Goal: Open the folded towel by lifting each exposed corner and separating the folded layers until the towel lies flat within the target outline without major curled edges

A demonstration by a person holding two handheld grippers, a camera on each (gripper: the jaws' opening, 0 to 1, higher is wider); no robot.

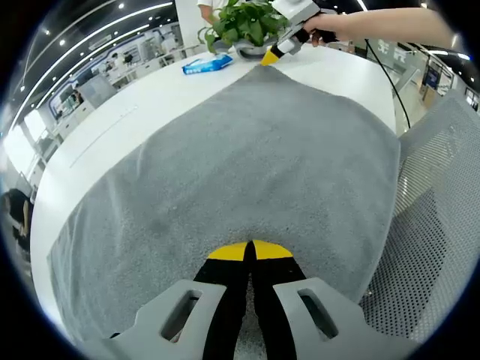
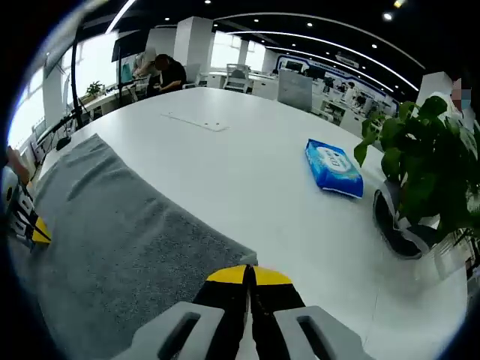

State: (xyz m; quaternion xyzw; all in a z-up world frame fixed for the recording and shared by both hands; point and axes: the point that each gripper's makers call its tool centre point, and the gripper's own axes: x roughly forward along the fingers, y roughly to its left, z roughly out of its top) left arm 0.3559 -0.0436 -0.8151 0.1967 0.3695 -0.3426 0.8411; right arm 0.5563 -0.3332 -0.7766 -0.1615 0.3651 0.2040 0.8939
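Note:
A grey towel [image 1: 255,157] lies spread on the white table [image 1: 142,97], stretched between both grippers. My left gripper [image 1: 250,251] is shut on the towel's near edge, yellow tips pressed together. At the far corner the right gripper [image 1: 268,56], held by a hand [image 1: 330,26], pinches the towel's tip. In the right gripper view, my right gripper [image 2: 250,274] is shut on the corner of the towel [image 2: 112,232], which runs off to the left. The left gripper [image 2: 37,229] sits at the towel's other end, at the far left of that view.
A blue wipes packet [image 2: 334,169] and a potted plant [image 2: 420,150] stand on the table [image 2: 247,157] beyond the right gripper. A grey mesh chair [image 1: 442,187] is beside the table's edge. A person [image 2: 169,71] sits at a distant desk.

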